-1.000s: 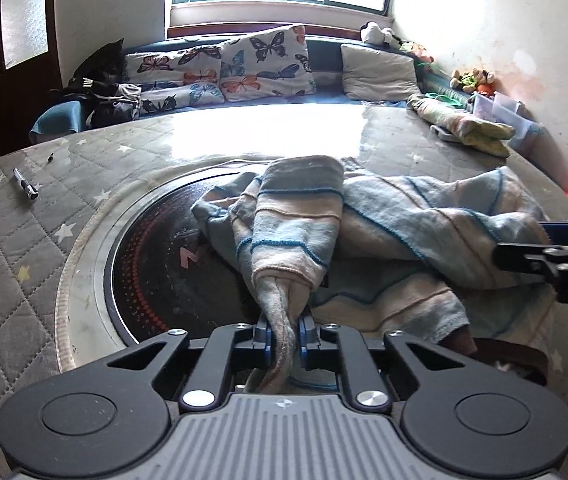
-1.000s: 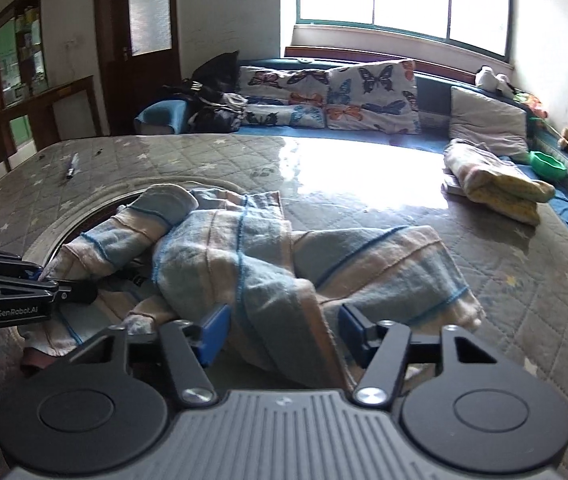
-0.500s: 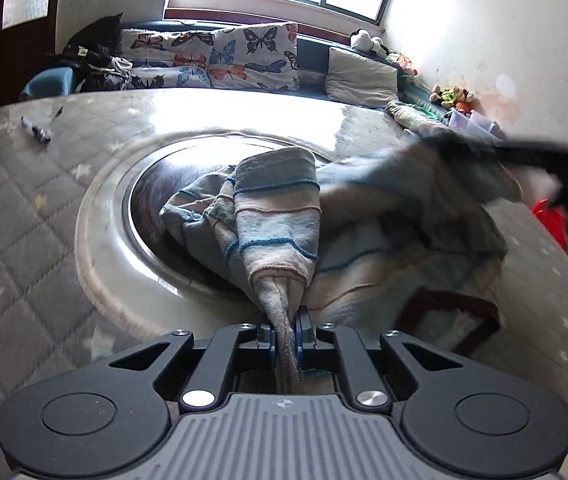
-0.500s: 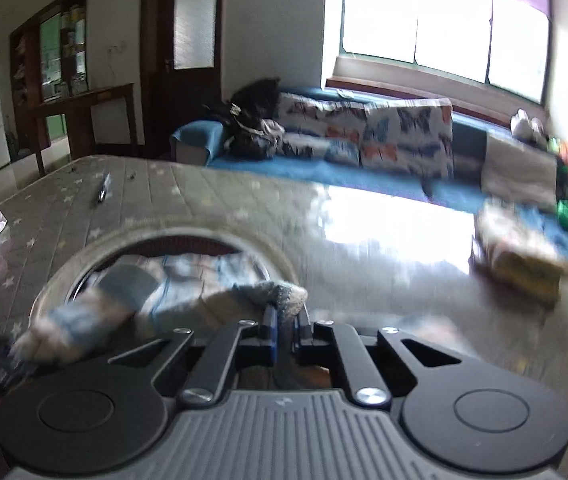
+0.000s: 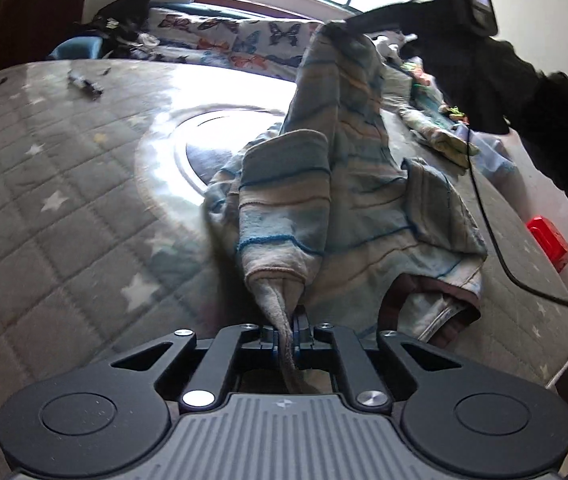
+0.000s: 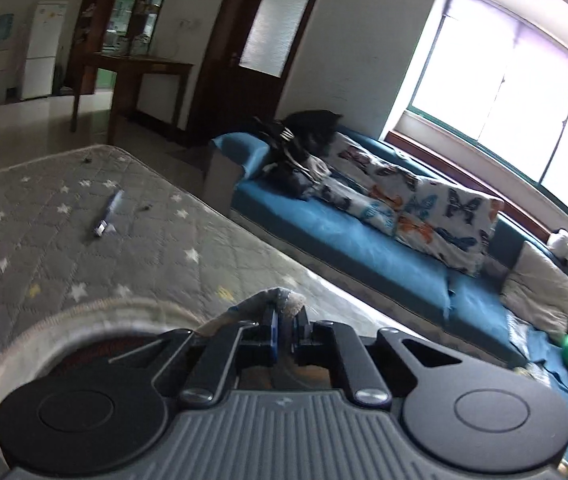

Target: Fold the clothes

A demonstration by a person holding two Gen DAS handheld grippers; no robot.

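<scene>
A striped blue and beige garment (image 5: pixel 348 200) hangs stretched between my two grippers above a grey star-quilted table (image 5: pixel 44 184). My left gripper (image 5: pixel 287 334) is shut on one bunched end of it, low and near. My right gripper (image 5: pixel 348 24) is shut on another part and holds it high up at the far side. In the right wrist view my right gripper (image 6: pixel 286 330) is shut on a small bunch of the garment's cloth (image 6: pixel 284 300); the rest of the garment is hidden below.
A round glass inset (image 5: pixel 200 152) lies in the table under the garment. A pen (image 6: pixel 108 214) lies on the far left of the table. A red object (image 5: pixel 550 242) sits at the right edge. Folded clothes (image 5: pixel 440 136) lie at the far right. A blue sofa (image 6: pixel 364 248) with butterfly pillows stands behind.
My right gripper closed on the garment and lifted it high, pulling the cloth up off the table. My left gripper kept its hold and rose slightly.
</scene>
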